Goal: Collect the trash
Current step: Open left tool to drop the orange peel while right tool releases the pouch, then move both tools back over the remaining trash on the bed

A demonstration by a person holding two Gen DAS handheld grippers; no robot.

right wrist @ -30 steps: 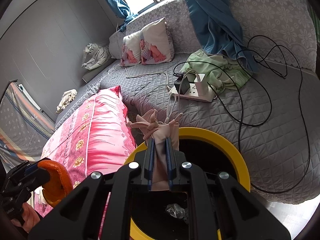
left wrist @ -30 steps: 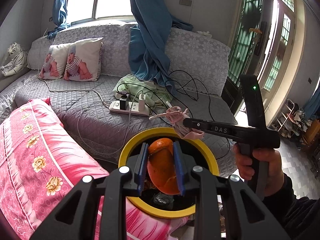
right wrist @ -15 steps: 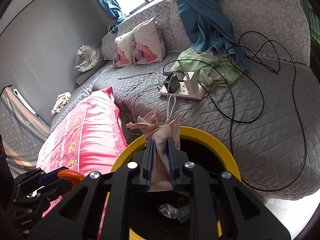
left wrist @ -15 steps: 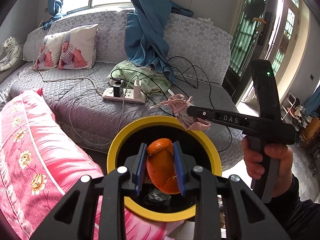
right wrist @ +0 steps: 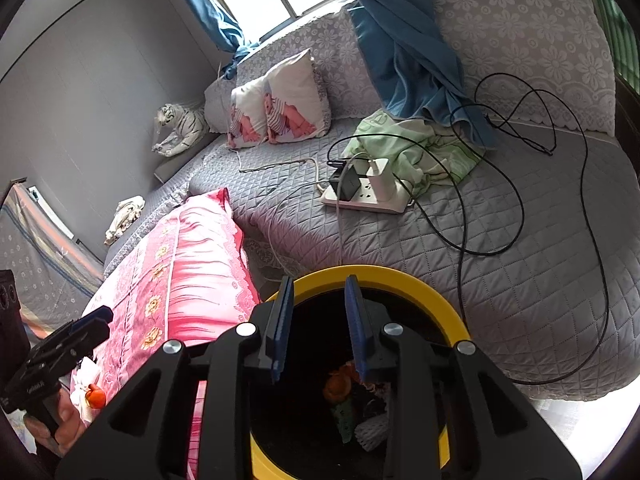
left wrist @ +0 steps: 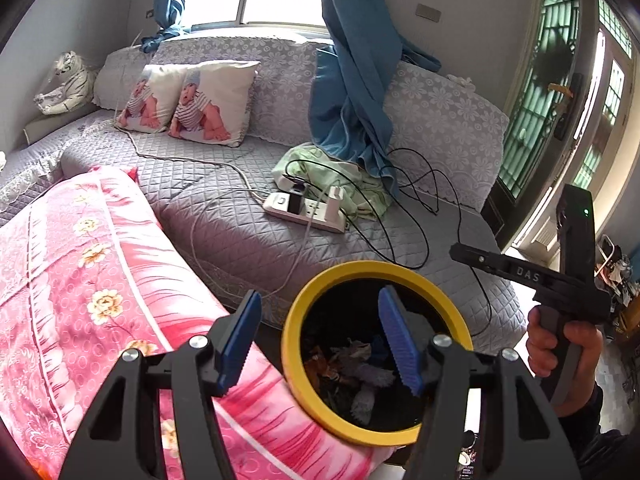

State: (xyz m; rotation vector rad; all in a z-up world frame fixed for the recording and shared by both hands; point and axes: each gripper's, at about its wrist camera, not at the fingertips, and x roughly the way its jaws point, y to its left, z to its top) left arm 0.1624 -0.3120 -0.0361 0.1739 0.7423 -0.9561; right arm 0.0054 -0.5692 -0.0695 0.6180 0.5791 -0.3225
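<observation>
Both tongs stand spread and hold nothing. Left gripper sits with one blue pad over the pink floral cushion and the other over the mouth of the yellow-rimmed bin. Right gripper is centred over the same bin. Trash, including an orange piece and crumpled scraps, lies on the bin floor below both grippers.

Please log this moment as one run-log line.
left gripper: open, empty | right gripper: open, empty | yellow bin: holds trash | phase: post-drop
</observation>
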